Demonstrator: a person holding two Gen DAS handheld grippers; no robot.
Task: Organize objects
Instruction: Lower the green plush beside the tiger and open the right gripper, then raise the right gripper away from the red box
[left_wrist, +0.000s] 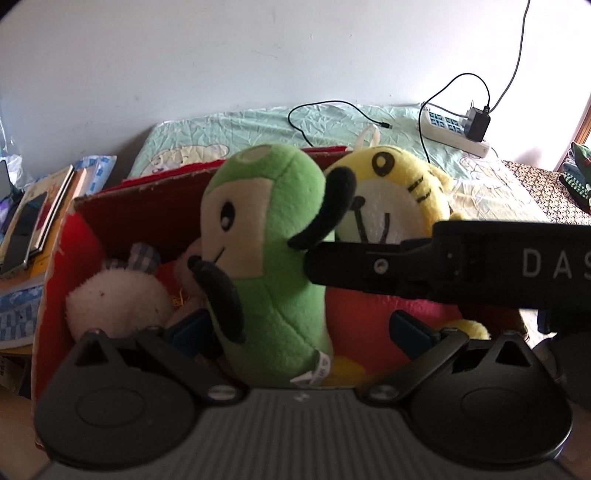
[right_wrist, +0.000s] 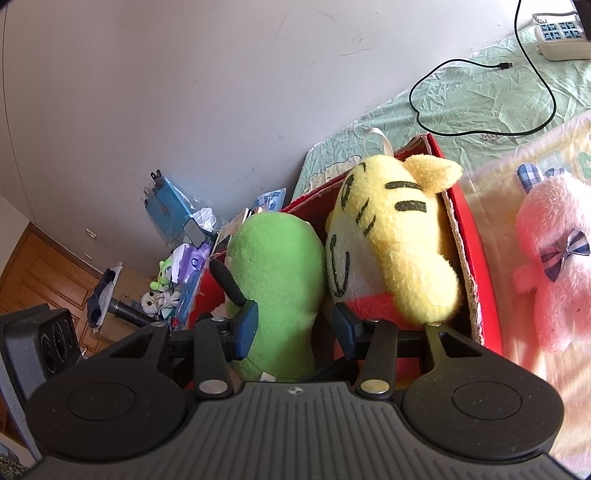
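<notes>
A green plush toy (left_wrist: 273, 236) stands upright in a red cardboard box (left_wrist: 147, 206). My left gripper (left_wrist: 301, 330) is open, its blue pads wide apart on either side of the toy's base. One black finger (left_wrist: 351, 269) of the right gripper reaches in from the right against the toy's side. In the right wrist view my right gripper (right_wrist: 295, 326) is shut on the green plush toy (right_wrist: 280, 280), pads pressing its flanks. A yellow tiger plush (right_wrist: 391, 240) leans beside it in the box (right_wrist: 476, 251). A white plush (left_wrist: 118, 299) lies in the box's left end.
A pink plush (right_wrist: 550, 258) with a checked bow lies on the bed right of the box. A power strip (left_wrist: 454, 129) with a charger and a black cable (right_wrist: 480, 99) sit on the green sheet behind. Stacked books (left_wrist: 37, 221) and clutter stand left of the box.
</notes>
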